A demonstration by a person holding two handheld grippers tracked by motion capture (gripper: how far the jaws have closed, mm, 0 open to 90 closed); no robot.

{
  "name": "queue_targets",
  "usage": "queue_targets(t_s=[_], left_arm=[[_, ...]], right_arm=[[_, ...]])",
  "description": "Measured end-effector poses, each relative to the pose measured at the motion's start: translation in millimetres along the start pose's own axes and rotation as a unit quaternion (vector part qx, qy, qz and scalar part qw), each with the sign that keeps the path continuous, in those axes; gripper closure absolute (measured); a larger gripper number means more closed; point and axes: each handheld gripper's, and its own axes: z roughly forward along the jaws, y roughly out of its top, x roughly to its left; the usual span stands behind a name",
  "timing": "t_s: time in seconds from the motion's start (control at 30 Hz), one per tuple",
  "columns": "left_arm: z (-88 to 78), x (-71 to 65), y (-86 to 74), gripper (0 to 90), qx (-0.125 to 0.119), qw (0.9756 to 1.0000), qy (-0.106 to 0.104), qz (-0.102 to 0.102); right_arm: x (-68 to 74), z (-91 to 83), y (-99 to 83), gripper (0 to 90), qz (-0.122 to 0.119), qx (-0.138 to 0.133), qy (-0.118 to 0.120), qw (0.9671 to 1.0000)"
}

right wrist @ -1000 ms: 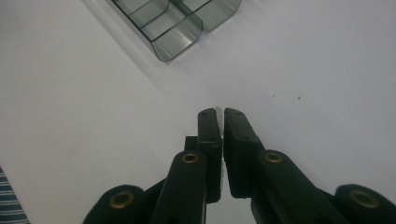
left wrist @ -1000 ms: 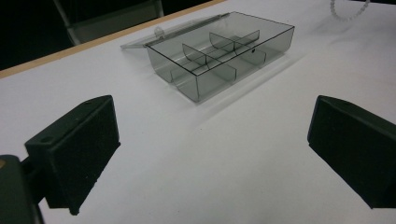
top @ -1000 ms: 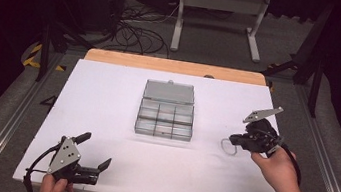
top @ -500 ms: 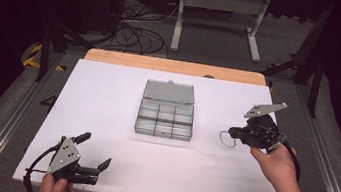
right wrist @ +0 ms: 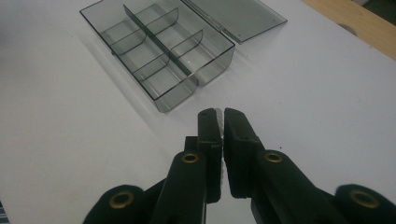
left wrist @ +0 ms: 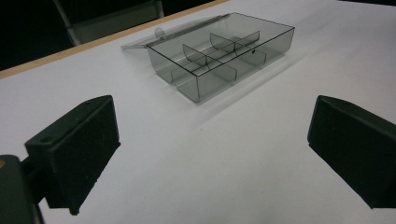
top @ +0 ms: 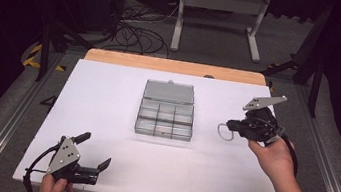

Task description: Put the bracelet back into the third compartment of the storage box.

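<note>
White table top over a wooden board, dark floor with cables beyond. Clear smoke-grey compartment box at mid-table, lid folded flat behind it, dividers visible, one small dark speck in a near compartment.

Left gripper held low at the near left corner, jaws spread wide, nothing between them; box well ahead of the jaws and slightly to their right in the left gripper view.

Right gripper held above the table, jaws pressed nearly together on a thin pale item; a light wire-like loop hanging at the jaw tips, identity not determinable. Box ahead of these jaws, near, not touching.
</note>
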Motion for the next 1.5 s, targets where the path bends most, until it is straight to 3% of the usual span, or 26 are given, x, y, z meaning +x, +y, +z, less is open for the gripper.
queue_targets(t_s=[0.8,1.5], left_arm=[[-0.3,0.2,0.0,2.9,0.000,1.0000,-0.003,0.000],[-1.2,0.9,0.2,2.9,-0.002,1.0000,-0.003,0.002]], right_arm=[[4.3,14.2,40.6,86.2,0.001,-0.019,0.004,0.9998],[10.1,43.5,69.9,86.1,0.012,-0.033,0.018,0.9992]])
